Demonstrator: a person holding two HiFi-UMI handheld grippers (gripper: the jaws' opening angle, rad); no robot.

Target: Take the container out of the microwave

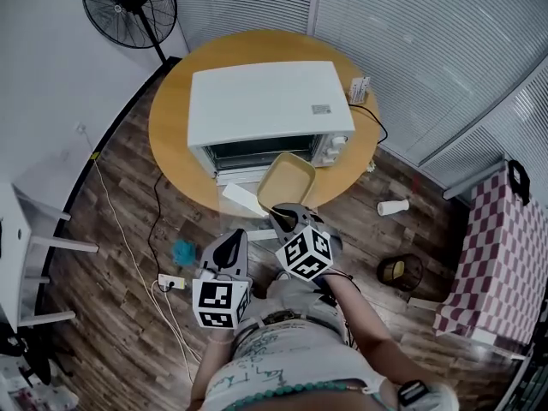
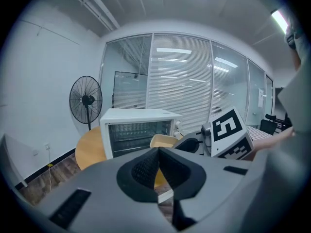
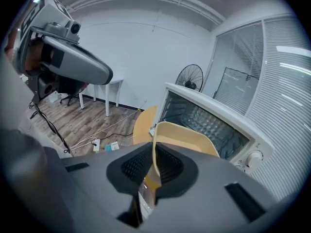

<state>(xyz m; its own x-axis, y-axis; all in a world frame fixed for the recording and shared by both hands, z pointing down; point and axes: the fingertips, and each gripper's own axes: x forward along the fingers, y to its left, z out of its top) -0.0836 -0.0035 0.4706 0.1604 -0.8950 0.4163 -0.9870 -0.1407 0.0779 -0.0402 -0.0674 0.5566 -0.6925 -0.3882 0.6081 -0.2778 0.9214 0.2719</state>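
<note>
the container (image 1: 288, 181) is a shallow, pale yellow tray, rectangular with rounded corners and a raised rim, and its inside looks empty. it sits outside the microwave (image 1: 270, 110), just in front of the open cavity and beside the lowered door (image 1: 240, 197), over the near edge of the round wooden tabletop (image 1: 175, 135). whether its underside touches the door or the tabletop cannot be told.

the right claw (image 1: 287, 217) is clamped on the near rim of the container. in the right gripper view the thin yellow wall runs straight down between the two dark pads, which press it from both sides, and the rest of the tray spreads away beyond the claw toward the microwave.

the left claw (image 1: 233, 238) is lower and to the left, apart from the container, its jaws together on nothing.
</note>
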